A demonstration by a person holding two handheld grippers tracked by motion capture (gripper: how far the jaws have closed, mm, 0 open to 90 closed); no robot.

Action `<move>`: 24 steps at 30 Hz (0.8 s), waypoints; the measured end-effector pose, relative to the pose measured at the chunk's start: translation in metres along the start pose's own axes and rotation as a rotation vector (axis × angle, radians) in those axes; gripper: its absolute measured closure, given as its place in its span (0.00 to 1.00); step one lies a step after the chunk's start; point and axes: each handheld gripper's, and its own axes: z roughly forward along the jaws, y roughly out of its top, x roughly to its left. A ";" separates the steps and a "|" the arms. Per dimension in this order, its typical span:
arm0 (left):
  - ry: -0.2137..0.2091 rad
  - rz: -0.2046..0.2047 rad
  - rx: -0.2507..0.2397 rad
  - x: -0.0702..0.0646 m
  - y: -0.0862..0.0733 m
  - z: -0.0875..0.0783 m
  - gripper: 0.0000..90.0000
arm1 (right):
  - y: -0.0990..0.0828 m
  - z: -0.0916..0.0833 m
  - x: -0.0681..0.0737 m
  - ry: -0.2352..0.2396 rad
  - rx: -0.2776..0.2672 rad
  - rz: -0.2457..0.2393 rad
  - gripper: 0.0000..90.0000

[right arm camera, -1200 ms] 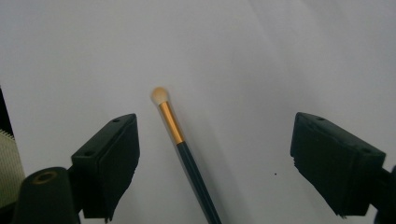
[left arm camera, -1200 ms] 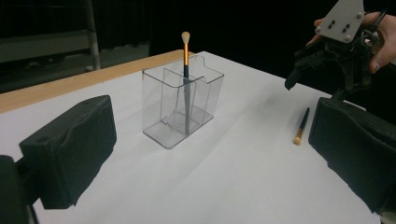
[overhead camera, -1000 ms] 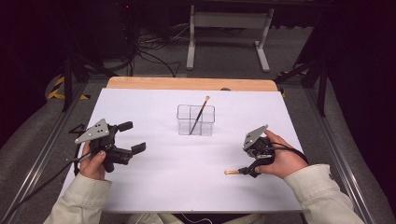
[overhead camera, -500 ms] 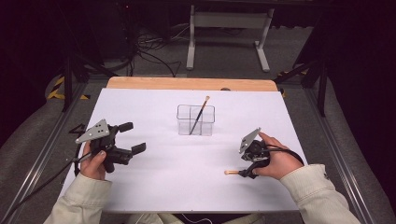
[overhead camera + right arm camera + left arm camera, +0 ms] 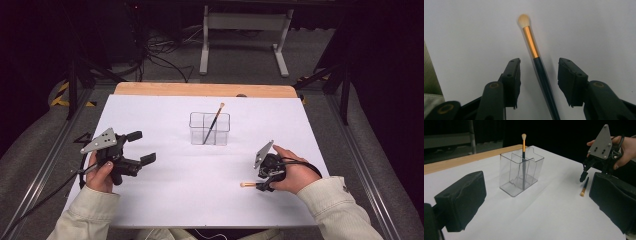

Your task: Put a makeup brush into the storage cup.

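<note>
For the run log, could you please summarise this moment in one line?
right claw: open, straddling brush on table | left claw: open, idle | holder: one brush

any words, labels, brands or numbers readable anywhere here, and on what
None can be read.
The clear holder bears no label.
The brush standing in it and the brush on the table show a gold band and dark handle, no print.
The grey plates on the left gripper and right gripper show holes, no text.
The white table cover is blank.
</note>
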 end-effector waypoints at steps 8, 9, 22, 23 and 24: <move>0.005 -0.002 0.004 0.001 -0.002 0.001 0.02 | 0.000 0.005 0.000 0.007 0.031 -0.017 0.67; 0.007 0.000 0.002 0.001 -0.002 0.001 0.01 | 0.000 0.005 0.000 0.006 0.035 -0.018 0.67; 0.003 -0.003 0.006 0.001 -0.002 0.001 0.01 | 0.002 0.008 -0.001 0.010 0.071 -0.050 0.76; 0.001 -0.004 0.006 0.001 -0.002 0.001 0.01 | 0.002 0.008 -0.001 0.006 0.077 -0.060 0.77; 0.002 -0.004 0.006 0.001 -0.002 0.000 0.01 | 0.003 0.009 0.000 0.010 0.083 -0.063 0.78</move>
